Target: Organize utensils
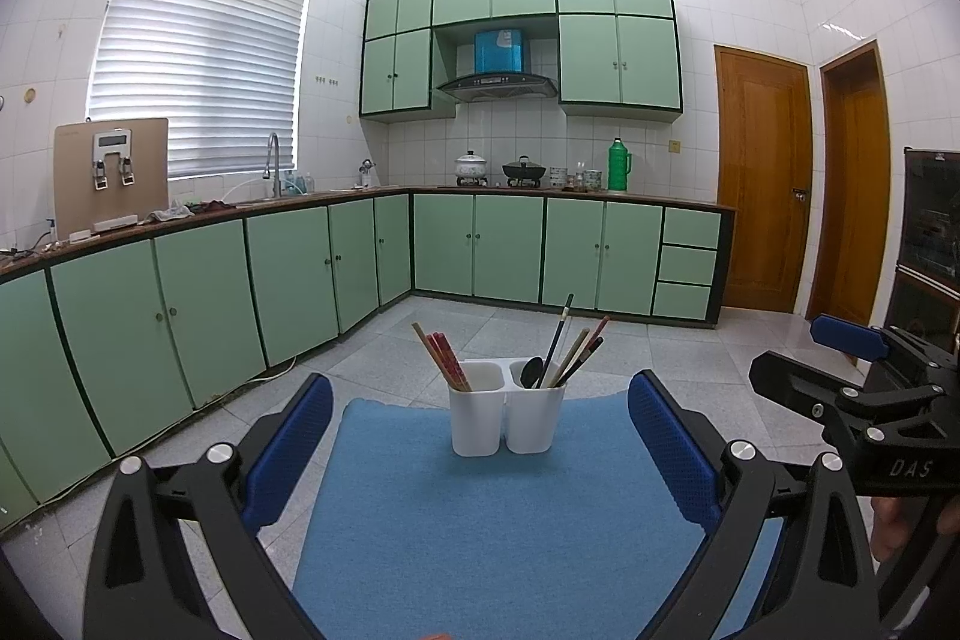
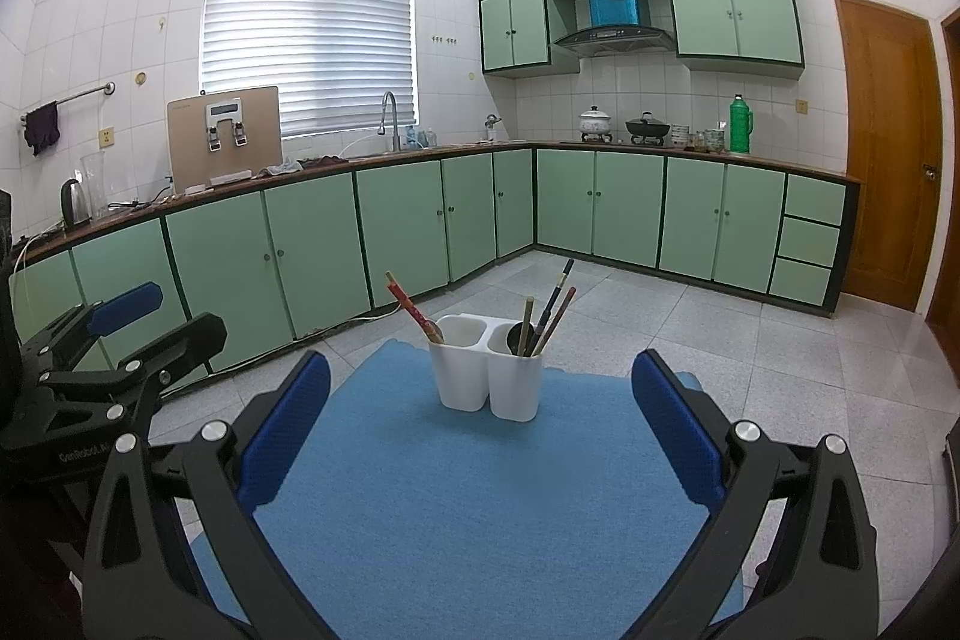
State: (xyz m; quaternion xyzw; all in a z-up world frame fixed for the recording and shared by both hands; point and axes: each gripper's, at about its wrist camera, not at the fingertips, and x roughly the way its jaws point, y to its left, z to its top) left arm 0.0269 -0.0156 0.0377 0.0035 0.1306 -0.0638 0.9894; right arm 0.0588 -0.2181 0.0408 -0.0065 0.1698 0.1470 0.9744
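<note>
A white two-compartment utensil holder (image 1: 507, 415) (image 2: 489, 379) stands upright on a blue mat (image 1: 480, 520) (image 2: 480, 490). Its left compartment holds red and wooden chopsticks (image 1: 441, 355) (image 2: 414, 307). Its right compartment holds a black spoon (image 1: 531, 370) and several dark and wooden chopsticks (image 1: 570, 346) (image 2: 549, 313). My left gripper (image 1: 480, 436) is open and empty, short of the holder. My right gripper (image 2: 480, 418) is open and empty, also short of it. The right gripper shows at the right edge of the left wrist view (image 1: 852, 370); the left gripper shows at the left of the right wrist view (image 2: 120, 334).
The mat lies above a grey tiled floor (image 2: 750, 352). Green cabinets (image 1: 300, 268) under a brown countertop line the far walls, with a sink tap (image 1: 273, 160), pots on a stove (image 1: 522, 172) and a green flask (image 1: 618, 166). Wooden doors (image 1: 762, 172) are at right.
</note>
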